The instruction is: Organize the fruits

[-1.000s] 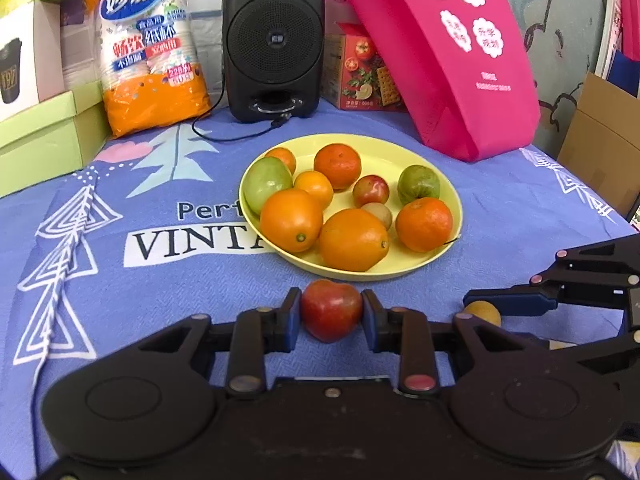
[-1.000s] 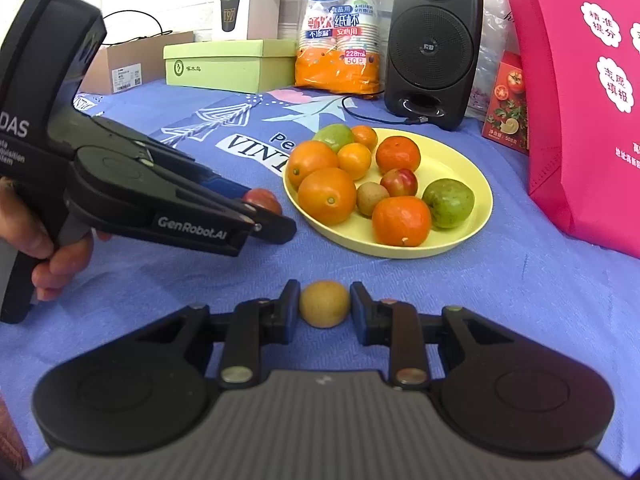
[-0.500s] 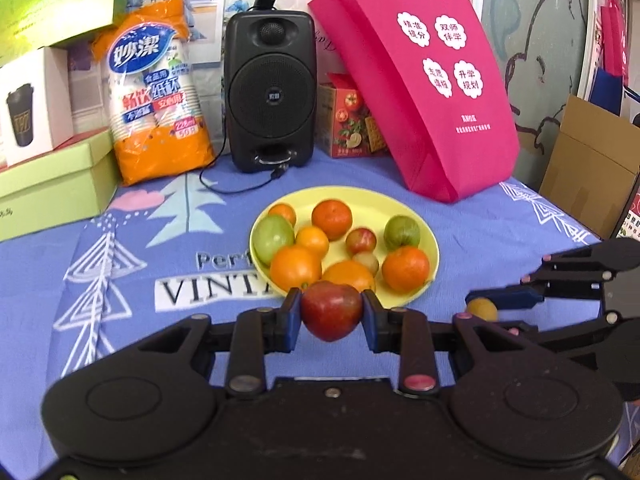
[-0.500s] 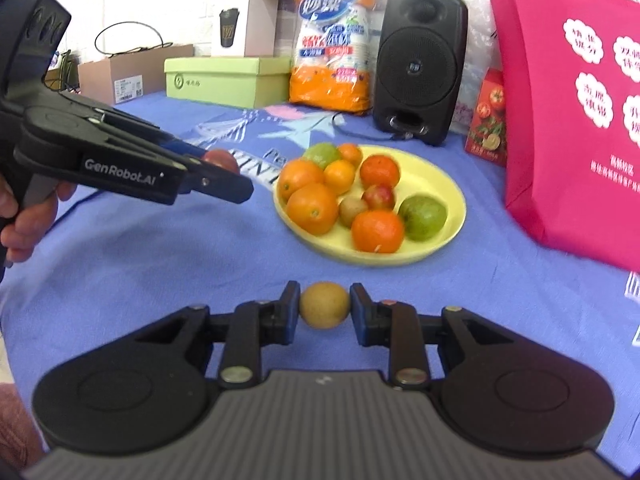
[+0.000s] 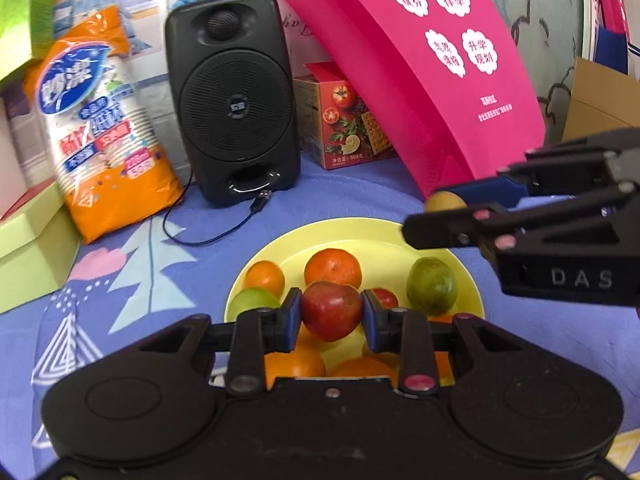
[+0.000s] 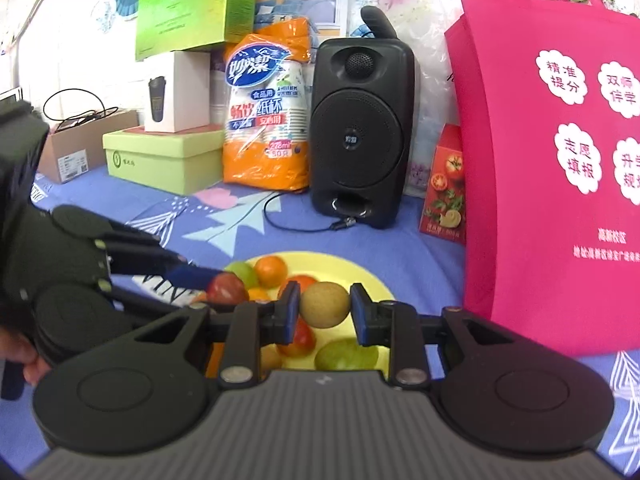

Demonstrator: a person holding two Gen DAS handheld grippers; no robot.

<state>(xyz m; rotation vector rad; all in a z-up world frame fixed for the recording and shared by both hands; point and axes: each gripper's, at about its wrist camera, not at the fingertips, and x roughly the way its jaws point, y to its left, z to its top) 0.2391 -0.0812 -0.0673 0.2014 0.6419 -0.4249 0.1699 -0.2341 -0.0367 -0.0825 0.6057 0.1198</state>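
Note:
My left gripper [image 5: 331, 312] is shut on a red apple [image 5: 331, 311] and holds it above the yellow plate [image 5: 360, 236], which carries several oranges and green fruits. My right gripper [image 6: 325, 306] is shut on a small tan round fruit [image 6: 324, 305], also held over the plate [image 6: 360, 276]. In the left wrist view the right gripper [image 5: 452, 216] comes in from the right with the tan fruit [image 5: 442, 202] above the plate's far right rim. In the right wrist view the left gripper [image 6: 216, 284] comes in from the left with the apple [image 6: 225, 287].
A black speaker [image 5: 234, 96] with a cable, an orange pack of paper cups [image 5: 100, 120], a red cracker box [image 5: 344, 116] and a pink bag [image 5: 424, 60] stand behind the plate. Green boxes [image 6: 160, 156] are at the back left. A blue printed cloth [image 5: 140, 264] covers the table.
Both grippers have lifted their fruits off the cloth and moved forward over the yellow plate. The plate now lies beneath the fingers in both views.

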